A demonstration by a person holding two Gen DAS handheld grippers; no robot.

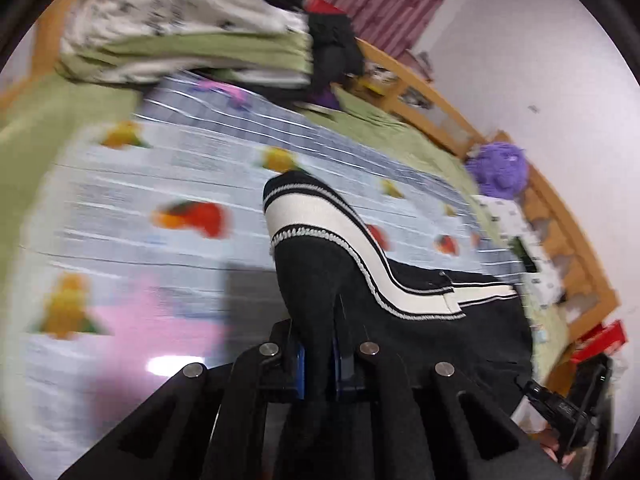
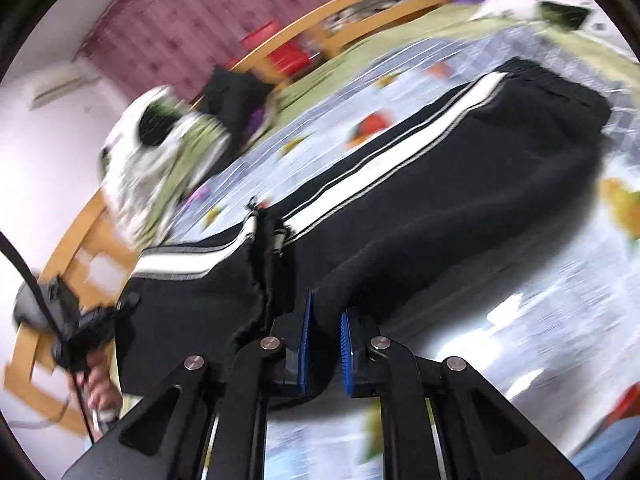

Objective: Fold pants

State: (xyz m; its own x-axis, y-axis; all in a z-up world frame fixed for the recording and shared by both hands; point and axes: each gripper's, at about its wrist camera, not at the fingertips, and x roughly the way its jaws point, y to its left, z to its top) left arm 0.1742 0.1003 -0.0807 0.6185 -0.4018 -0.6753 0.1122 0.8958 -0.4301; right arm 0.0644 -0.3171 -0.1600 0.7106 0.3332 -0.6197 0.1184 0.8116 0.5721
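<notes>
- Left gripper [image 1: 318,364]: clenched on a bunch of the black pants [image 1: 420,344], cloth pinched between the blue pads [image 1: 301,372].
- Right gripper [image 2: 324,350]: jaws a bit wider but black fabric fills the gap, so you are grasping the pants here too.
- Pants location: partly lifted off the bed, the rest draped on the fruit-print sheet [image 1: 160,184]. Right wrist view shows 1 long stretch running away from the jaws to the far end [image 2: 560,92], which lies flat on the sheet.
- White side stripe [image 2: 392,136] runs along the upper edge of that stretch. Left view shows the stripe curving over a raised hump [image 1: 320,216], so the cloth is humped there, not flat.
- Both views are motion-blurred, so fine detail of the hems is not readable. Cannot tell which end is the waistband.
- Step, my read: mid-fold, you are carrying the gripped end across toward the far end to double the pants over.
- Next move calls for: keep both grips level with each other, lay the held end down square on the resting part, stripe over stripe.
- Release only once the cloth lies on the sheet, otherwise the hump likely stays as a wrinkle.
- Clutter to stay off: folded bedding pile [image 1: 180,40] at the bed head, purple fuzzy thing [image 1: 498,172] by the wooden bed rail [image 1: 432,88].
- Other gripper shows at the edge of each view, right one [image 1: 560,412], left one [image 2: 60,320].
</notes>
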